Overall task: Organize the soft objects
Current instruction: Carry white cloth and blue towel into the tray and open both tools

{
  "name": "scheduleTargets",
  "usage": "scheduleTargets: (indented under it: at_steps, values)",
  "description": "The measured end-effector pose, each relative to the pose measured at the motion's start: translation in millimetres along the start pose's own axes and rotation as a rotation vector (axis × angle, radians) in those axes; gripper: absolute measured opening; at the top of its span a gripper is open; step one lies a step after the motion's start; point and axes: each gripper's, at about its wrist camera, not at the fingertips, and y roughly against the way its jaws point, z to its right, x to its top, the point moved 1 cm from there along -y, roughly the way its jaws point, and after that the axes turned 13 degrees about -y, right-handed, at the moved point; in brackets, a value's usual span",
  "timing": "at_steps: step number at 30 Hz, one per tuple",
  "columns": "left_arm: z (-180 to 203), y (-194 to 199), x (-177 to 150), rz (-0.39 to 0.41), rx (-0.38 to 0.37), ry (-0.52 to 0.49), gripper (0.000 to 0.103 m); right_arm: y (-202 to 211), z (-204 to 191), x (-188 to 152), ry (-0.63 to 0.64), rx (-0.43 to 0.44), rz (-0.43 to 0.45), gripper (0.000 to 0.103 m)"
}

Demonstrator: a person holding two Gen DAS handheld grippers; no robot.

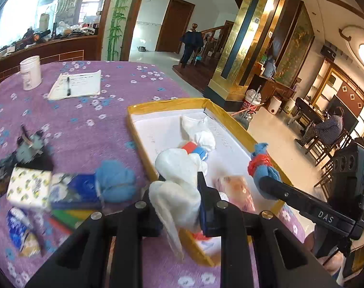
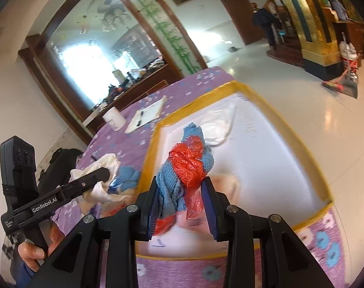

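My left gripper (image 1: 181,175) is shut on a white cloth (image 1: 177,196), held above the near corner of a white tray with a yellow rim (image 1: 143,110). My right gripper (image 2: 181,178) is shut on a blue cloth wrapped in red plastic (image 2: 186,163) and hangs over the tray (image 2: 302,148). In the left wrist view that blue bundle (image 1: 261,165) shows at the tray's right rim. Inside the tray lie a white bundle with a red and blue band (image 1: 198,141) and a pink item (image 1: 234,187). Another blue cloth (image 1: 114,182) sits on the table left of the tray.
On the purple flowered tablecloth (image 1: 85,124) are a white cup (image 1: 30,72), a notebook with a pen (image 1: 76,84), a tissue pack (image 1: 29,187) and several small packets. The table's edge runs just right of the tray. Two people are in the room beyond.
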Motion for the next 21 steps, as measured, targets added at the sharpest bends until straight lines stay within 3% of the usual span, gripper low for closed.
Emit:
scheduleTargets:
  at_steps: [11, 21]
  values:
    - [-3, -94, 53, -0.070, 0.062, -0.001, 0.021, -14, 32, 32, 0.002, -0.141, -0.020, 0.037]
    - [-21, -127, 53, -0.133, 0.092, 0.085, 0.023, -33, 41, 38, 0.000, -0.188, -0.051, 0.038]
